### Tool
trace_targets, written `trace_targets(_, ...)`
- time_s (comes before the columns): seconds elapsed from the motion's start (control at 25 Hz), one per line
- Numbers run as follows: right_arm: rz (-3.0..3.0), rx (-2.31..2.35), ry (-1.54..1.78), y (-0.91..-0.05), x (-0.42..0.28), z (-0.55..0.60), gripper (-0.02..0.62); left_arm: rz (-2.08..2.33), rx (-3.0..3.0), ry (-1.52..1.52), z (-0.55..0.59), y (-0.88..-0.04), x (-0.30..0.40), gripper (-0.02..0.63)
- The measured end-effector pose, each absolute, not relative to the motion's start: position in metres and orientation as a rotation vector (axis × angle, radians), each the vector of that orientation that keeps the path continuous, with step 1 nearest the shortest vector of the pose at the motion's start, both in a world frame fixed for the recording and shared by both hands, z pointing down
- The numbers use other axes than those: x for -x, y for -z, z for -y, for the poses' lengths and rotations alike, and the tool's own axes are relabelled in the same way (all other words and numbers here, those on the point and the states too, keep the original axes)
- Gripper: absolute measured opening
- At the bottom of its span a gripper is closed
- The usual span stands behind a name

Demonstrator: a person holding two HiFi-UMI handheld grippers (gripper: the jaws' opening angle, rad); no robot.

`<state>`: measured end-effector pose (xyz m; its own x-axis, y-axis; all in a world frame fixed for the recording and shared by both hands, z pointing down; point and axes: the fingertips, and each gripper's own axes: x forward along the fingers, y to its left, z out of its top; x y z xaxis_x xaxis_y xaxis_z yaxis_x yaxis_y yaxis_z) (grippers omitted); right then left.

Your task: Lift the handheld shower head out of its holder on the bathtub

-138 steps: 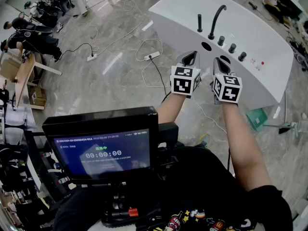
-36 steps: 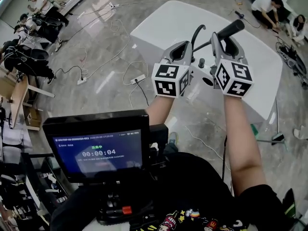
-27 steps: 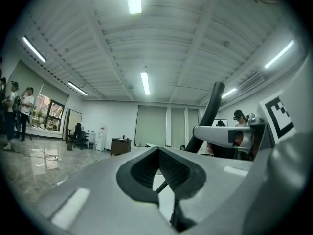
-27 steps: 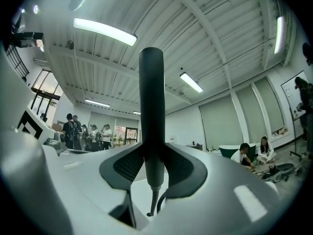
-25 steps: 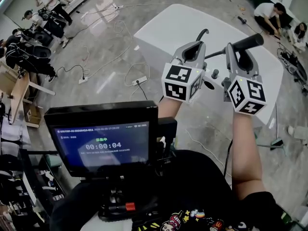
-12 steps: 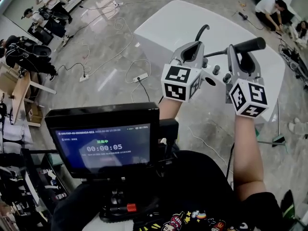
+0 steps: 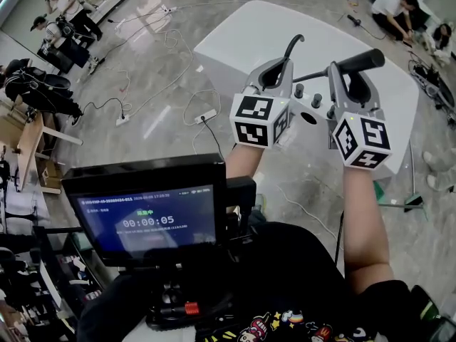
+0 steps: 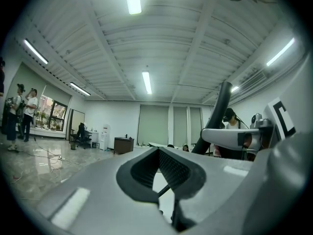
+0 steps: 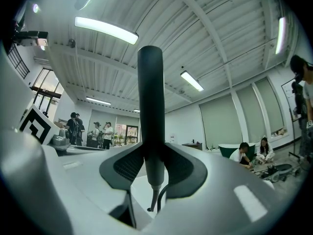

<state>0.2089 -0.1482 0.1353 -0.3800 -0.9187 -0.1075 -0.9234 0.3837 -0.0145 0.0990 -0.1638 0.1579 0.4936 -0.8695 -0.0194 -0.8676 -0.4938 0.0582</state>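
Observation:
In the head view my right gripper (image 7: 348, 84) is shut on the black handheld shower head (image 7: 363, 61). It holds the head in the air above the white bathtub (image 7: 242, 38). A thin hose (image 7: 313, 74) runs from the head's lower end back toward the tub deck. The round holder hole (image 7: 308, 117) shows empty on the deck. The right gripper view shows the shower head (image 9: 150, 111) standing upright between the dark pads (image 9: 183, 173), the hose (image 9: 159, 199) hanging below. My left gripper (image 7: 273, 73) hovers beside it, shut with nothing held.
A black curved faucet (image 7: 292, 45) and round knobs (image 7: 299, 90) stand on the tub deck just beyond the grippers. Cables and a power strip (image 7: 206, 116) lie on the marble floor at left. People sit on the floor at the far right (image 7: 388, 6).
The shower head stood in its holder 5.5 s ago; now the right gripper holds it up. Over the last second both grippers have shifted only slightly to the left.

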Motion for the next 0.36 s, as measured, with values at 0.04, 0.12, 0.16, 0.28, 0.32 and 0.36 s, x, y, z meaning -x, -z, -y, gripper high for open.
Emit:
trace_targets(0.04, -2.528, 1.692, -0.072, -0.1356, -0.2104, 0.1479, 0.155, 1.559, -2.68, 0.07, 0.1631, -0.1581, -0.1002, 0.0)
trace_targets(0.12, -2.526, 1.697, -0.07, -0.1353, -0.2125, 0.1472, 0.155, 1.556, -2.682, 0.068, 0.1618, -0.1572, -0.1022, 0.0)
trace_targets(0.16, -2.526, 1.7, -0.068, -0.1355, -0.2129, 0.1469, 0.155, 1.554, -2.682, 0.067, 0.1614, -0.1571, -0.1025, 0.0)
trace_targets(0.28, -2.525, 1.706, -0.065, -0.1383, -0.2123, 0.1463, 0.155, 1.55, -2.684, 0.063, 0.1602, -0.1593, -0.1018, 0.0)
trace_targets(0.32, -2.523, 1.708, -0.064, -0.1395, -0.212, 0.1462, 0.155, 1.55, -2.684, 0.063, 0.1598, -0.1602, -0.1012, 0.0)
trace_targets(0.36, -2.522, 1.71, -0.064, -0.1406, -0.2117, 0.1462, 0.155, 1.549, -2.685, 0.063, 0.1595, -0.1612, -0.1007, 0.0)
